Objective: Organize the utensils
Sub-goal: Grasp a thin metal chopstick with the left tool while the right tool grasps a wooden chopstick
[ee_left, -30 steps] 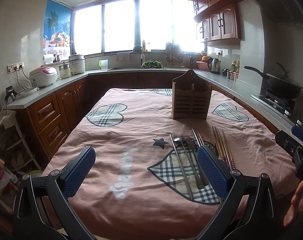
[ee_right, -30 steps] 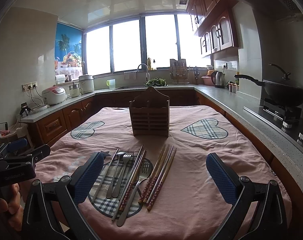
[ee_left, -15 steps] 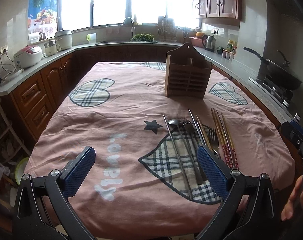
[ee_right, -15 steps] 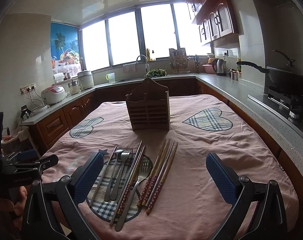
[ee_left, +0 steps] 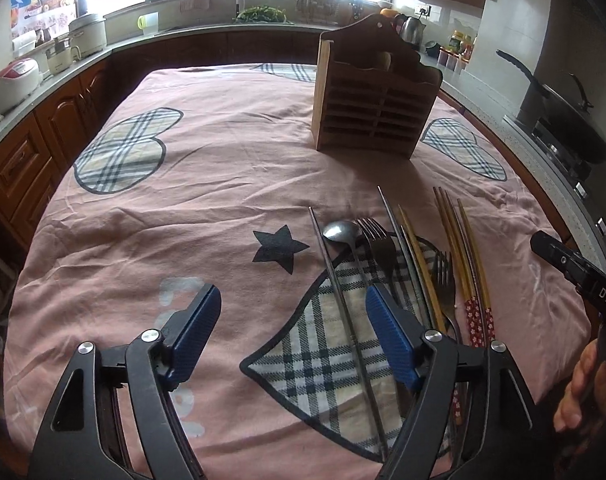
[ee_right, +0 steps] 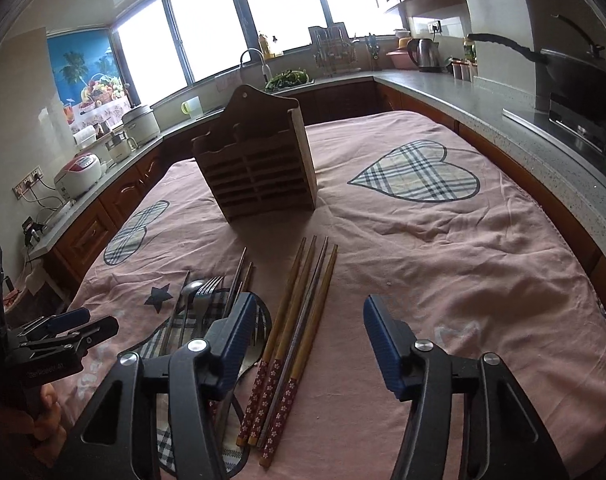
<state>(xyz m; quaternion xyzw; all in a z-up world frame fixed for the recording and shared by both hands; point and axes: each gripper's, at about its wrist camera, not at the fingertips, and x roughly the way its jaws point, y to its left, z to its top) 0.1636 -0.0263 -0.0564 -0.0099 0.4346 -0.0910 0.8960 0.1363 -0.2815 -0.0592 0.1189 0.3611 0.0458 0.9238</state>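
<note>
Our two grippers hang wide-jawed over the utensils on the pink cloth.

Our left gripper [ee_left: 293, 340] holds nothing, its right pad above the spoon [ee_left: 345, 236] and fork [ee_left: 377, 240]; our right gripper [ee_right: 305, 344] is equally spread, the wooden chopsticks [ee_right: 299, 320] lying between its pads, nearer the left one. Beyond both, the wooden utensil holder [ee_left: 373, 96] stands upright on the tablecloth [ee_left: 207, 184].
</note>
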